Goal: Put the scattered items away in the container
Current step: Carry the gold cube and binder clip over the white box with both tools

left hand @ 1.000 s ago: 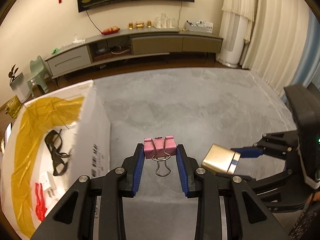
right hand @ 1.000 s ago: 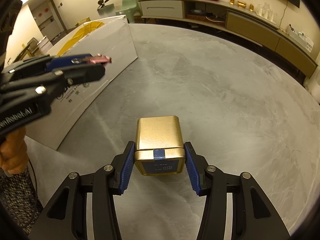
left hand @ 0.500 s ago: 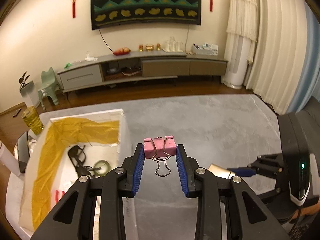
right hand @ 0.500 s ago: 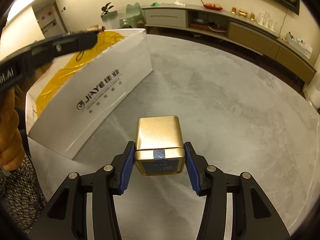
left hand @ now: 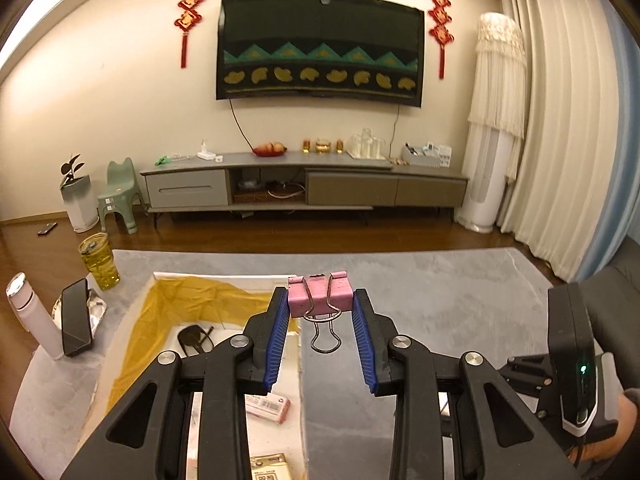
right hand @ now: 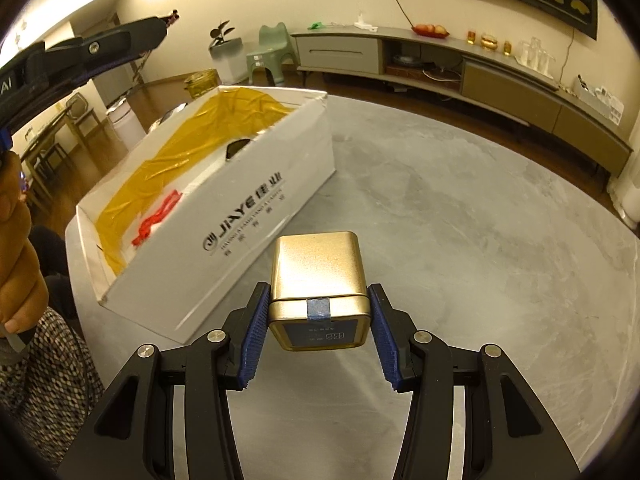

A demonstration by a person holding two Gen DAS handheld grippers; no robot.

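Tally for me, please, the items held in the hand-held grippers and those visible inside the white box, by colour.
Pink: 2, the binder clip held and a packet in the box
Gold: 1, the tin held
Black: 1, glasses
Red: 1, a clip-like item
Yellow-beige: 1, a labelled packet
Total: 6

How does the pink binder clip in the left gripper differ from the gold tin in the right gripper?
The pink binder clip is small, with wire handles hanging down; the gold tin is a bulkier rounded box, its lid taped with blue. The clip sits at the tips of the left gripper; the tin fills the span of the right gripper. The clip hangs by the white box wall; the tin is over bare table beside it. Both are clamped, not yet boxed.
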